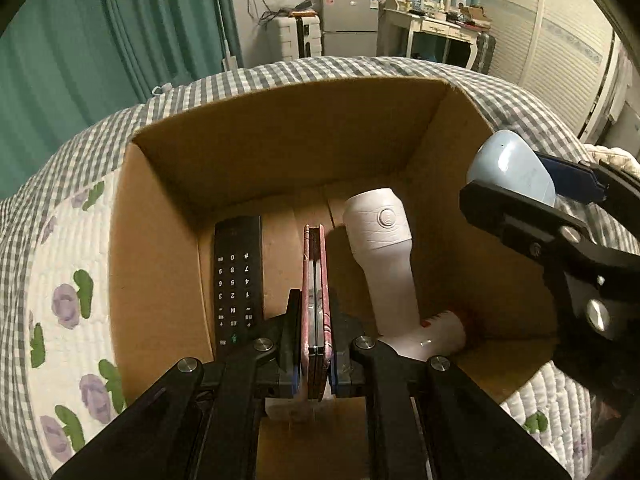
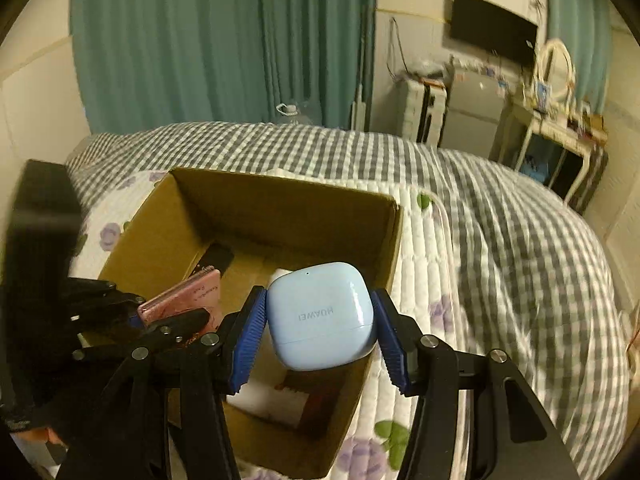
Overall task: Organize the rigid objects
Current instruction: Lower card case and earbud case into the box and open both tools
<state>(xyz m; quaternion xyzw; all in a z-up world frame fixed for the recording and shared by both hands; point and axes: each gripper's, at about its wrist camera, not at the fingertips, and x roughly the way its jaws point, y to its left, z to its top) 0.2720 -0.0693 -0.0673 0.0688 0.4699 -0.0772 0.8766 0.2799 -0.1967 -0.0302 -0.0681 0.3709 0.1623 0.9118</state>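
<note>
Cardboard box (image 1: pixel 168 248) sits open on the bed's checked and flower-printed quilt (image 1: pixel 60 280), filling the centre of the left wrist view and the lower middle of the right wrist view. Inside it, at the left of the left wrist frame, a black remote control (image 1: pixel 238 280) lies flat on the box floor, and right of centre a white hair dryer (image 1: pixel 390 268) lies with its handle pointing toward the far wall. Between them the left claw (image 1: pixel 316 344) is clenched on a pink-cased phone (image 1: pixel 316 292), held on edge at the bottom centre of that frame, its far end reaching out over the box floor; whether it touches the floor cannot be told. In the right wrist view the same phone (image 2: pixel 184 296) shows at lower left, just above the box's near-left rim. The right claw (image 2: pixel 320 332) grips a pale blue Huawei earbud case (image 2: pixel 320 316) between its blue ribbed pads (image 2: pixel 248 336), in the lower centre of its own frame, above the box's near-right corner. In the left wrist view that case (image 1: pixel 512 168) appears at the right edge, over the box's right wall.
</note>
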